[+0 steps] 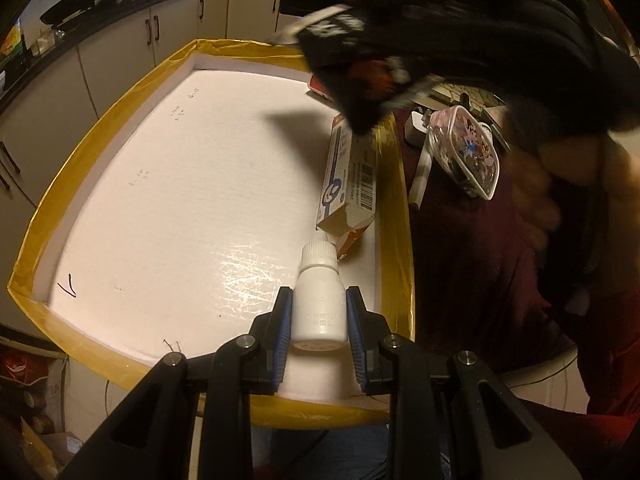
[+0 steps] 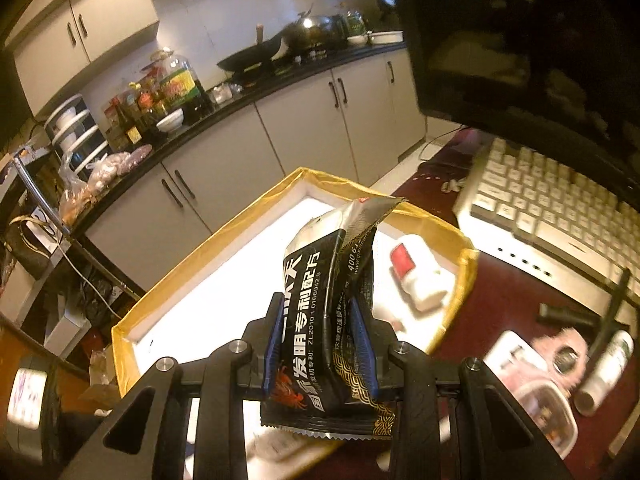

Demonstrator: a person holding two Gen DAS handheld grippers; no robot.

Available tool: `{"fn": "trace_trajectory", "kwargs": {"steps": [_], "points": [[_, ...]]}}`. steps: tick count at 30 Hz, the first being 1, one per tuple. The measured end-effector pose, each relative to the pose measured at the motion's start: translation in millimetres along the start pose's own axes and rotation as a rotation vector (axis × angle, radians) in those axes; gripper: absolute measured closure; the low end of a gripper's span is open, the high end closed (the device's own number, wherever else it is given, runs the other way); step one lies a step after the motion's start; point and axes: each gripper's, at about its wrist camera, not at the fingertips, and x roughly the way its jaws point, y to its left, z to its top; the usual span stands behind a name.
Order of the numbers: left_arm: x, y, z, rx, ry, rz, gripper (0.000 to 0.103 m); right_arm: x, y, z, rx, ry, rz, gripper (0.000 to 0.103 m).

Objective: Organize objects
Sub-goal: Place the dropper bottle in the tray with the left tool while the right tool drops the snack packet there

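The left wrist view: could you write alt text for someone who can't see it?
A hand-held gripper clamps a small white capped bottle between its blue pads, over a white tray with a yellow rim. A blue-and-white carton lies in the tray near the right rim, and a blurred black snack packet hangs above it.

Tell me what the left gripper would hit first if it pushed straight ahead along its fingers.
Probably the cardboard box: it lies just beyond the cap of the white bottle clamped in the left gripper, over the white tray. The bottle's cap would likely touch first, though depth is unclear.
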Motion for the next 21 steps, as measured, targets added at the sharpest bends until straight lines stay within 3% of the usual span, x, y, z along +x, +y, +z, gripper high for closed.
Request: {"fn": "trace_trajectory", "kwargs": {"steps": [6, 12, 21], "points": [[2.7, -2.1, -0.2, 0.012, 0.002, 0.009, 0.077, 29.1, 10.1, 6.4, -0.022, 0.056, 0.012, 0.067], [3.4, -4.6, -0.5, 0.021, -0.001, 0.011, 0.077, 46.6, -3.6, -0.6, 0.005, 0.096, -0.016, 0.067], [3.0, -11.1, -3.5, 0.034, 0.012, -0.013, 0.077, 45.1, -19.6, -7.0, 0.038, 0.087, -0.085, 0.065]]}}
